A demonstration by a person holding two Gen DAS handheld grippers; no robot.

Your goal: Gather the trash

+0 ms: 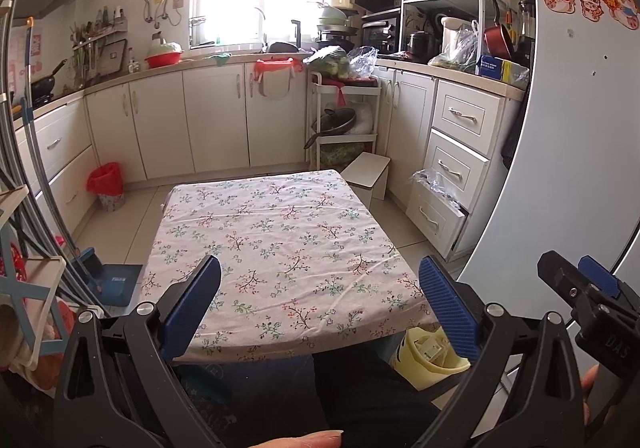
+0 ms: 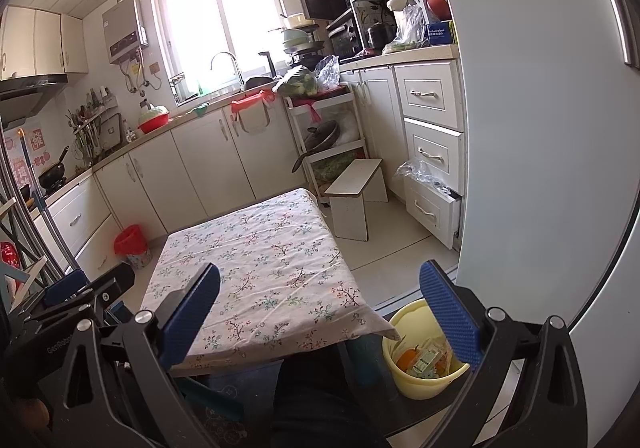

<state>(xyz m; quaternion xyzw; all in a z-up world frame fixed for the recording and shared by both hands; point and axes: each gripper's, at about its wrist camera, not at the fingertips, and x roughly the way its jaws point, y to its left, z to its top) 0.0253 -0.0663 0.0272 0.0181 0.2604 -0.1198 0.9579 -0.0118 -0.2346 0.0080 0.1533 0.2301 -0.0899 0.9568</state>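
Note:
A low table with a floral cloth (image 1: 276,248) (image 2: 260,272) stands in front of me, its top bare. A yellow bin (image 2: 416,352) (image 1: 428,360) sits on the floor by the table's near right corner and holds wrappers and an orange piece of trash (image 2: 424,358). My left gripper (image 1: 320,308) is open above the table's near edge, nothing between its blue pads. My right gripper (image 2: 320,312) is open too, its right finger (image 2: 448,316) over the bin. The right gripper shows in the left wrist view (image 1: 576,288), and the left gripper in the right wrist view (image 2: 80,288).
A white fridge (image 2: 540,128) rises close on the right. A small white stool (image 2: 354,192) stands beyond the table. A red-lined bin (image 1: 106,186) sits by the left cabinets, a blue dustpan (image 1: 114,282) left of the table. A lower drawer (image 2: 430,204) hangs ajar.

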